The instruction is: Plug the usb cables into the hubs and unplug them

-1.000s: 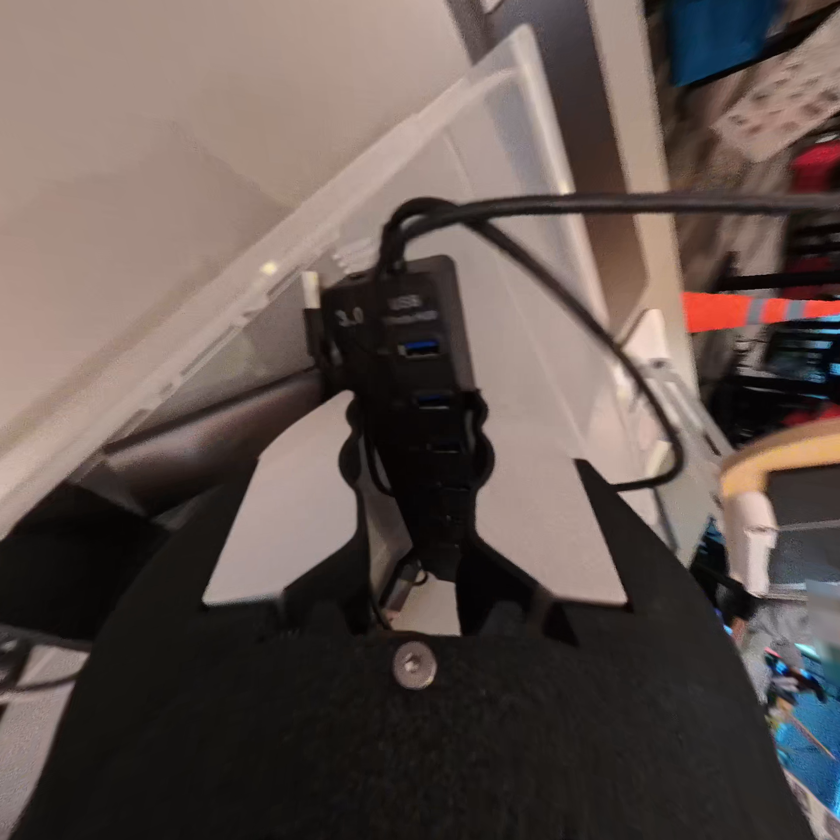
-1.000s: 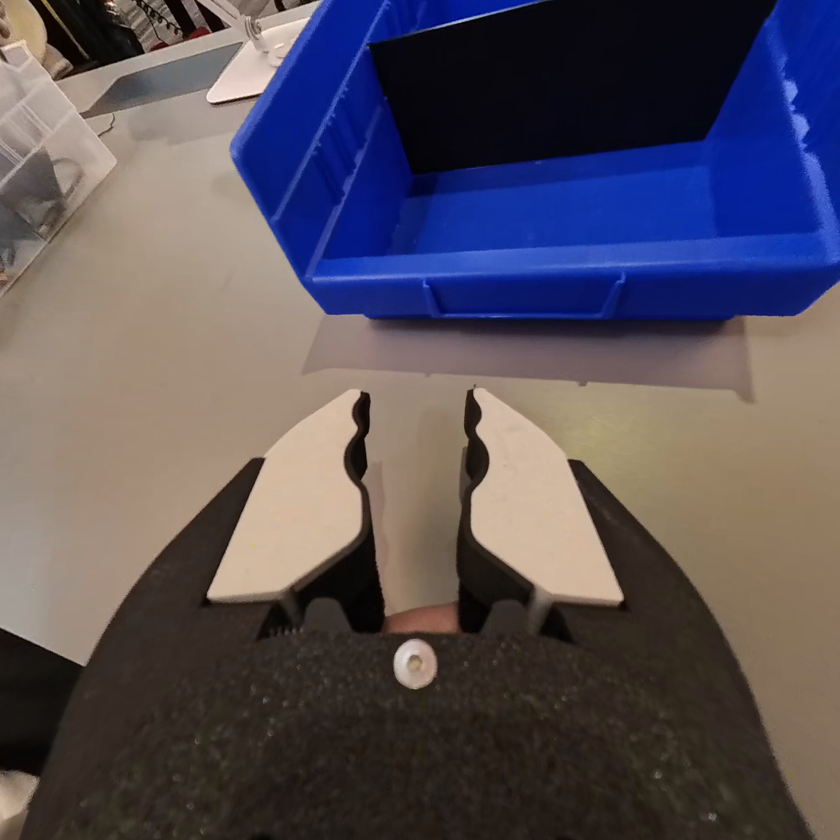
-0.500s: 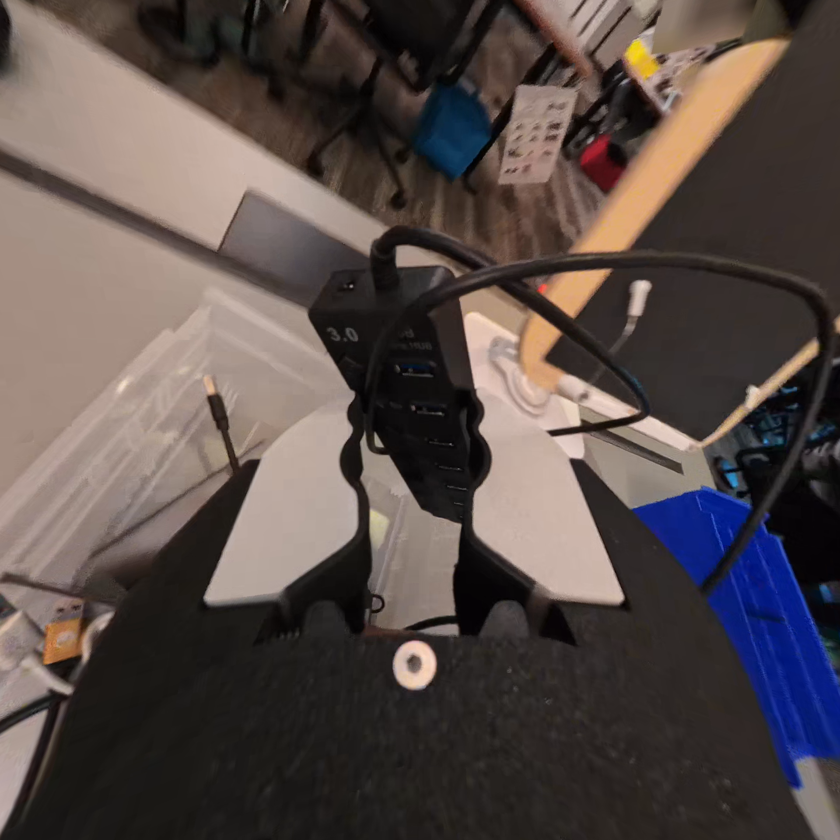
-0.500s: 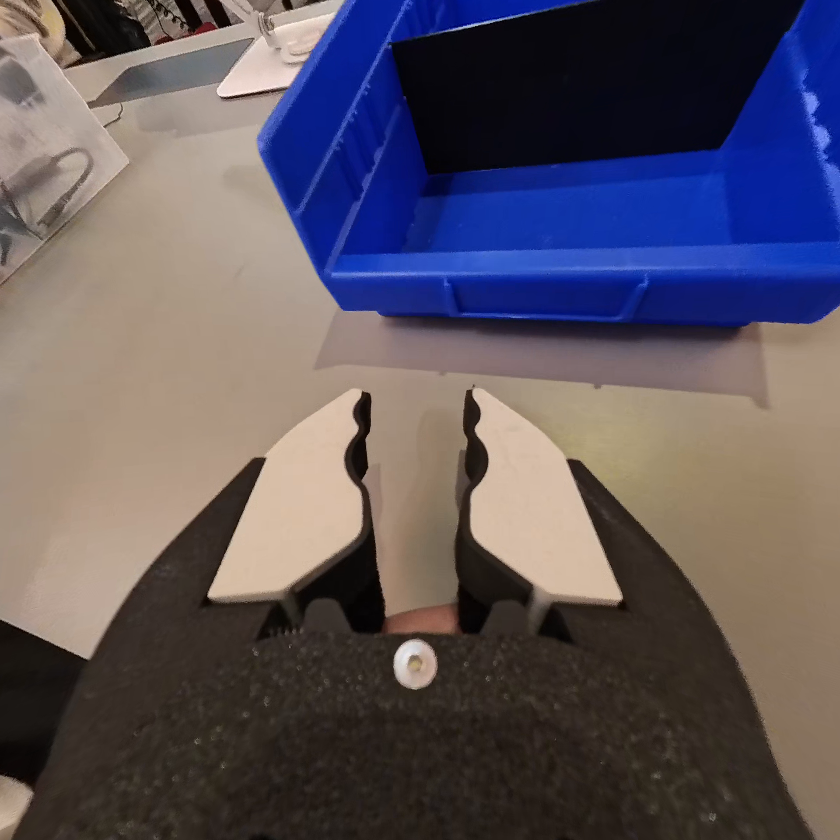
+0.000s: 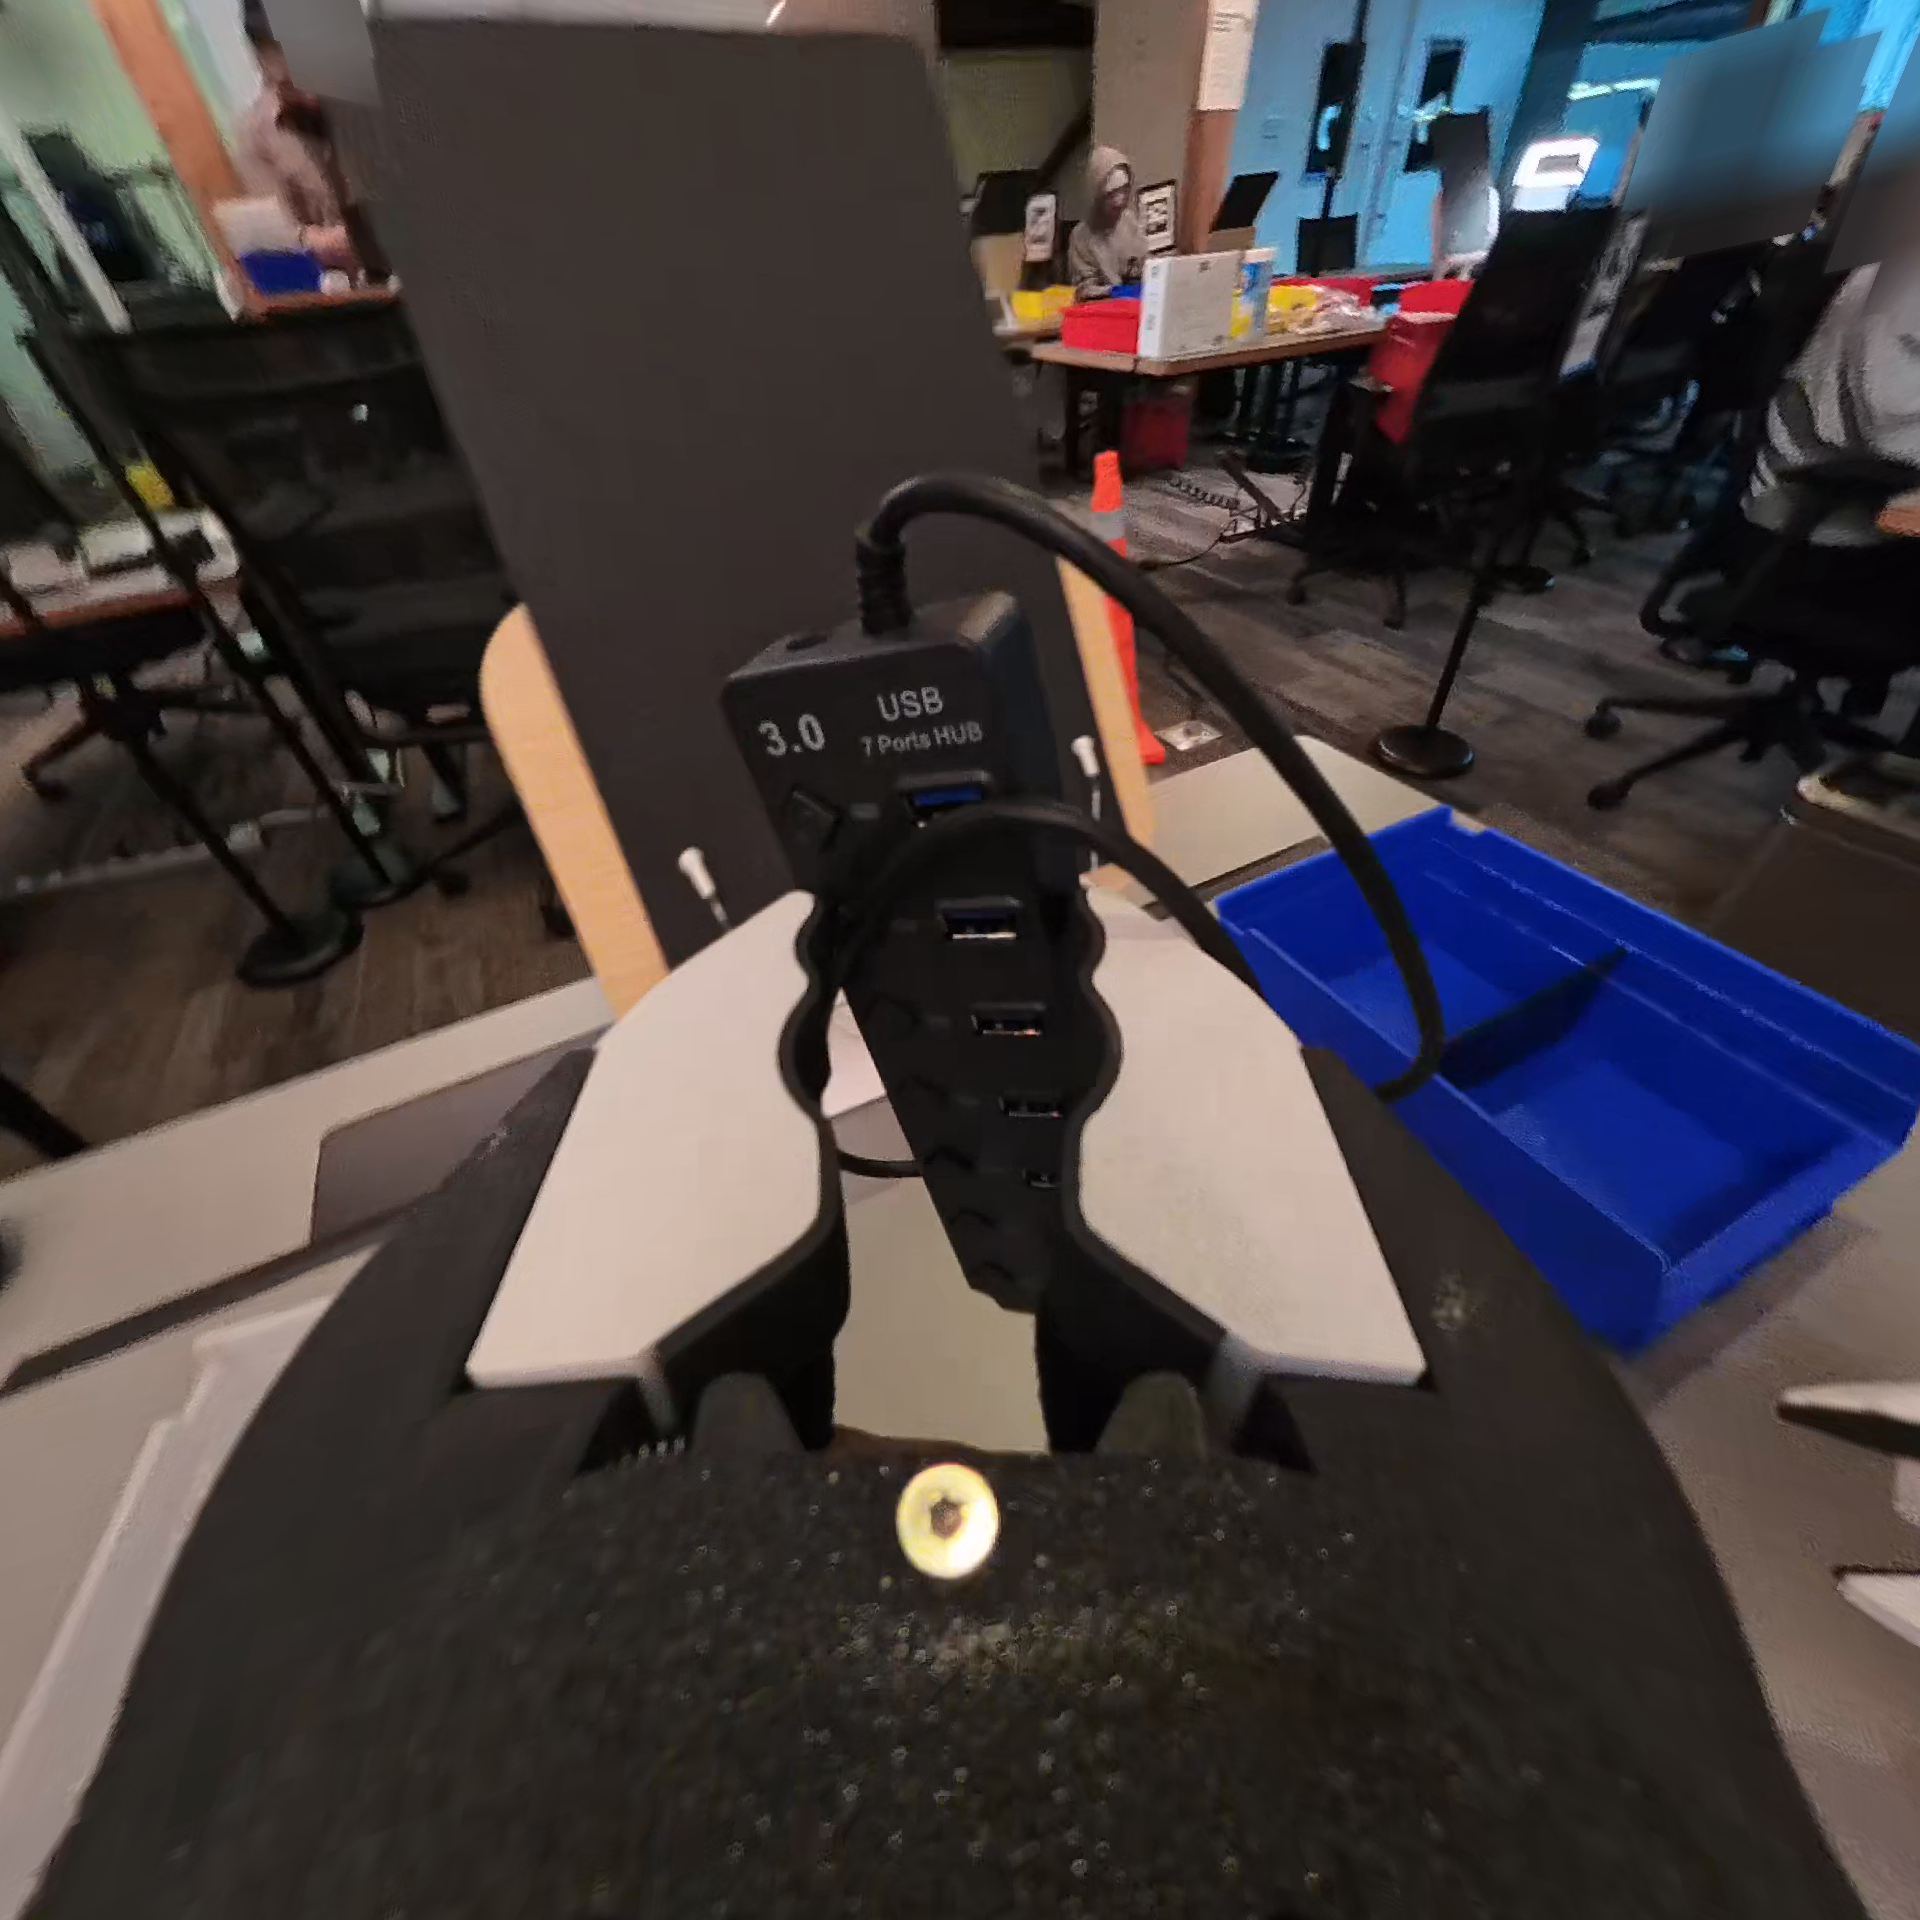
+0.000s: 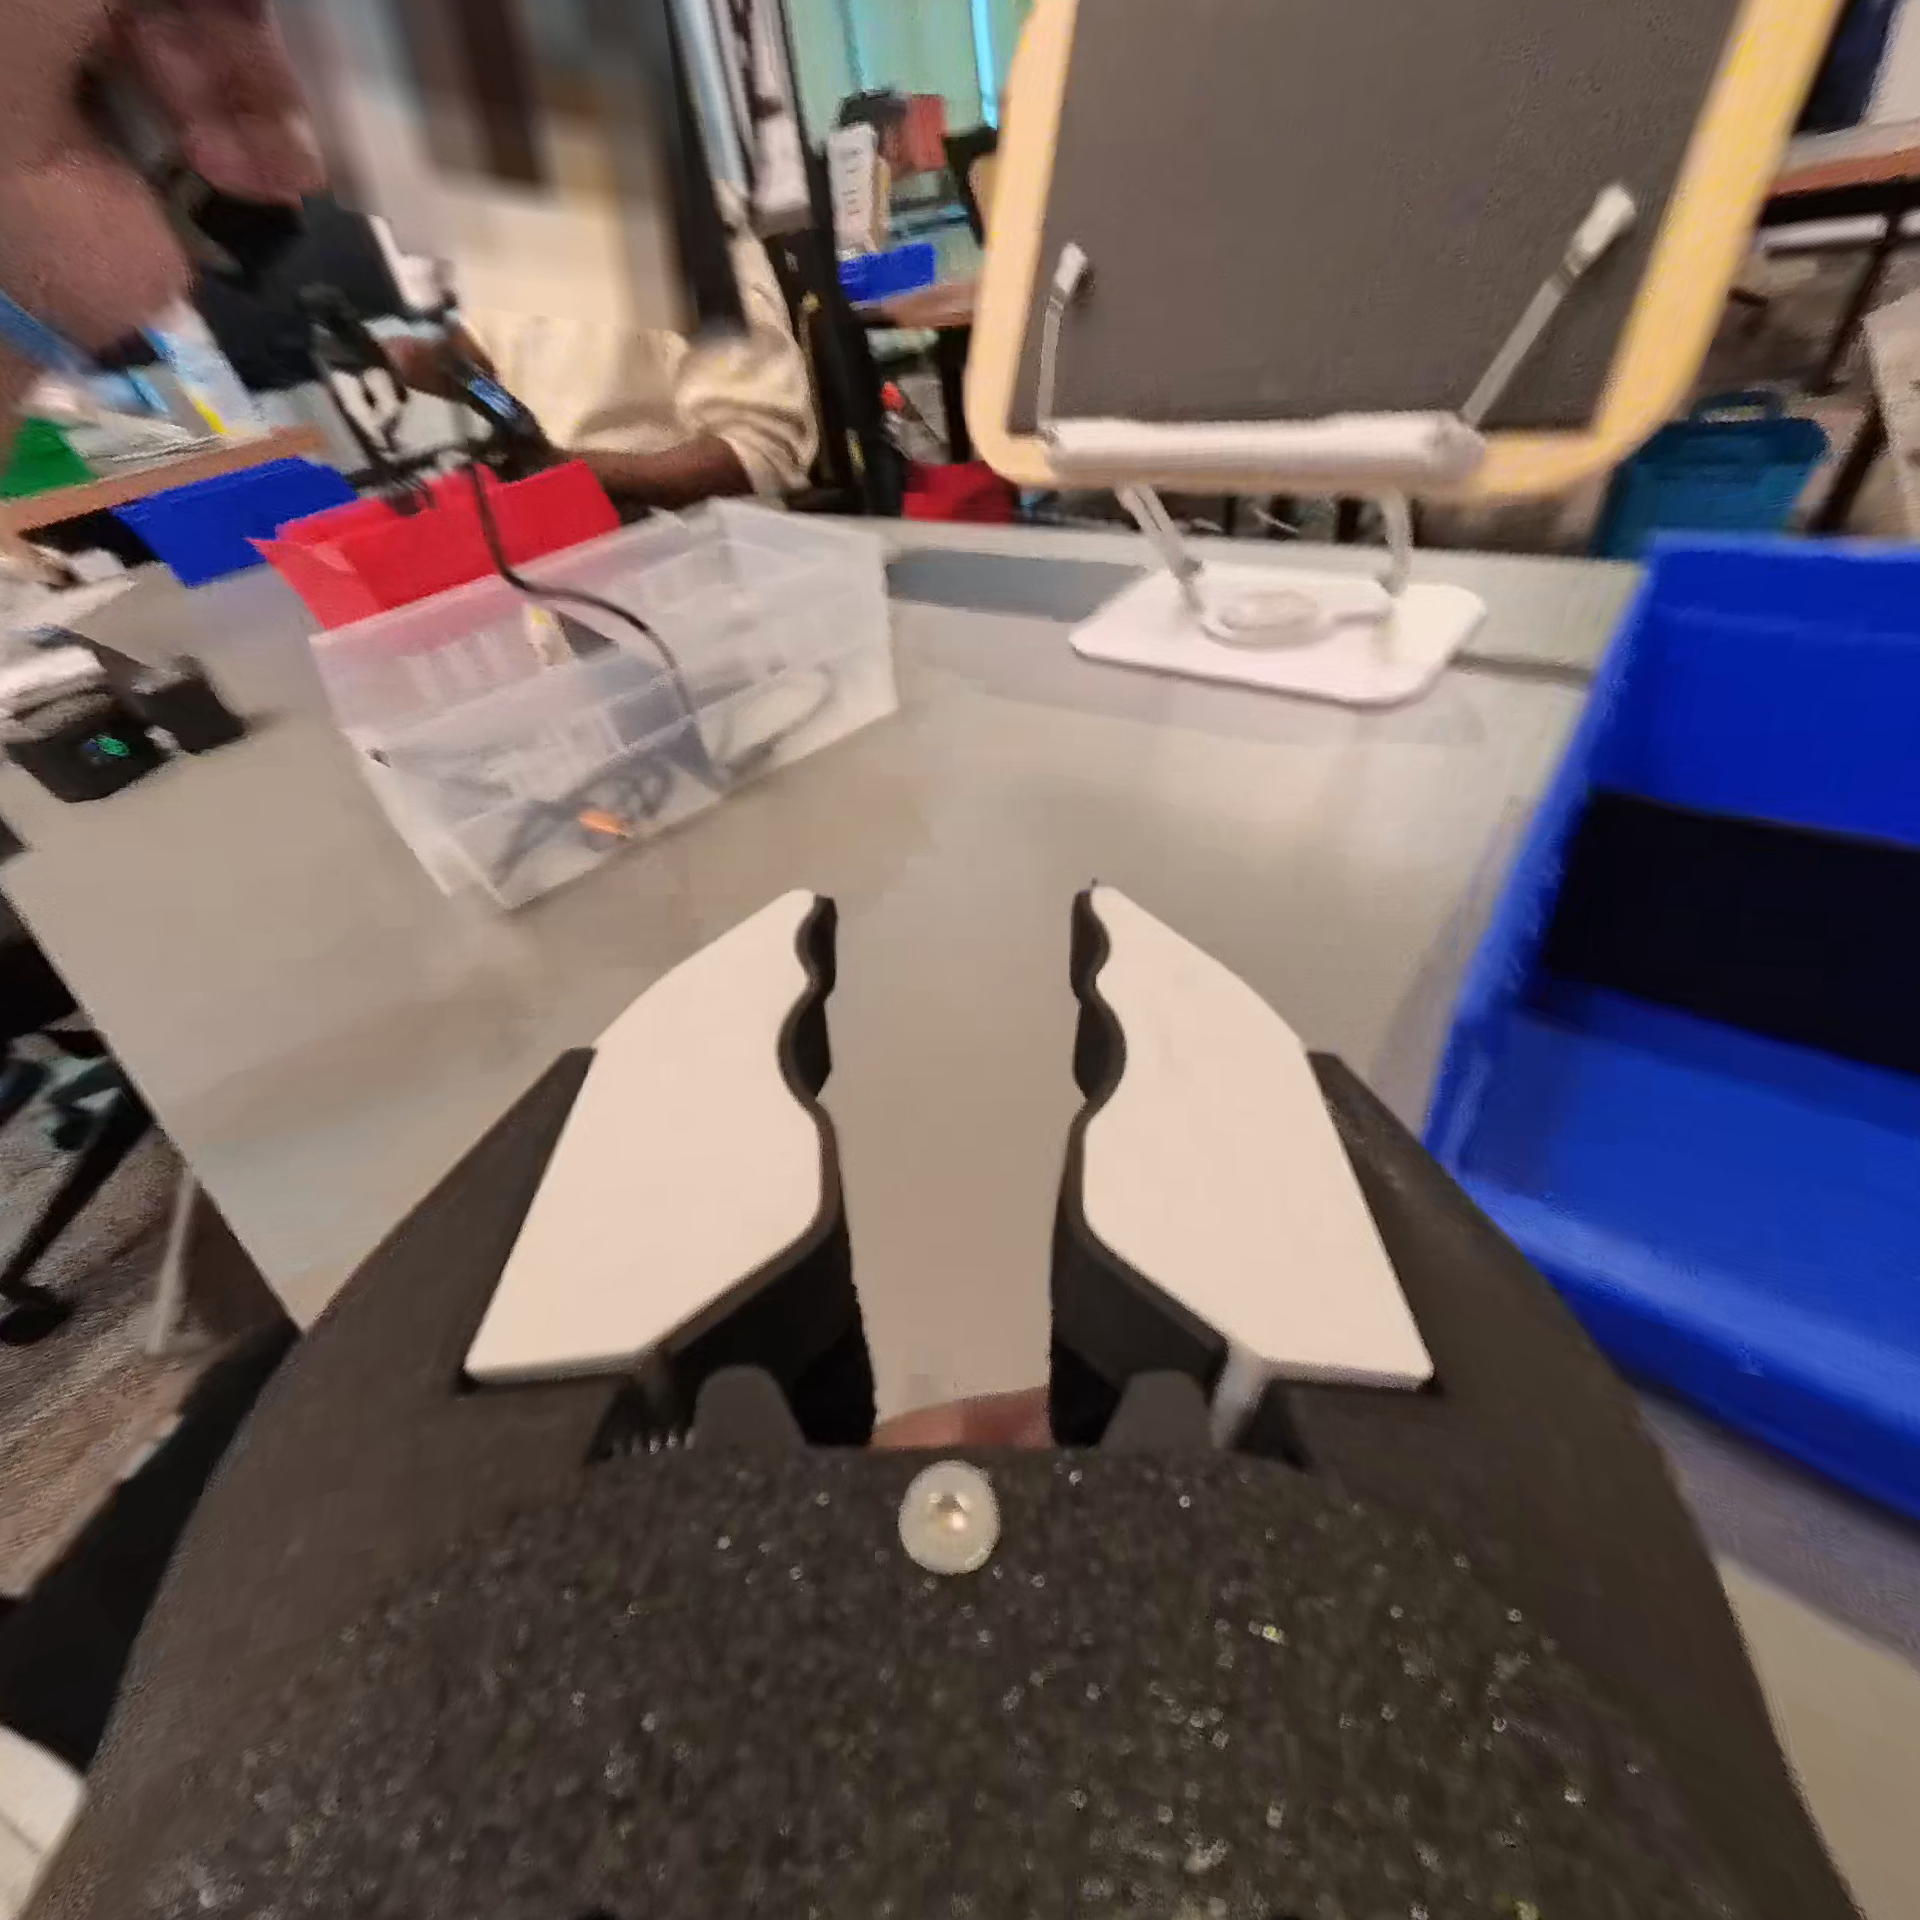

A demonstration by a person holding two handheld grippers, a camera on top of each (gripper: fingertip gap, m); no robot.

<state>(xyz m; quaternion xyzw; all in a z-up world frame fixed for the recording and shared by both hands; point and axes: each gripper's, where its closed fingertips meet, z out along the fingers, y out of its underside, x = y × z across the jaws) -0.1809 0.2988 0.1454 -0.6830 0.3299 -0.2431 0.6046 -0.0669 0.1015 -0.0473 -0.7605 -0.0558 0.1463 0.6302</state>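
Observation:
My left gripper [image 5: 951, 935] is shut on a black USB hub [image 5: 935, 883] and holds it upright above the grey table, its row of ports facing me. The hub's own black cable [image 5: 1247, 707] leaves its top and loops down to the right and around its front. My right gripper [image 6: 951, 914] is open and empty, low over the table. A clear plastic box [image 6: 623, 707] with several cables in it stands ahead and left of it, one black cable [image 6: 582, 613] rising out of it.
A blue bin [image 5: 1558, 1101] stands on the table at the right; it also shows in the right wrist view [image 6: 1714, 987]. A dark board on a white stand [image 6: 1278, 634] is at the table's far edge. People sit at desks beyond.
My left gripper has swung up and right with the hub, away from the clear box toward the blue bin. My right gripper has tilted up and turned left from the bin.

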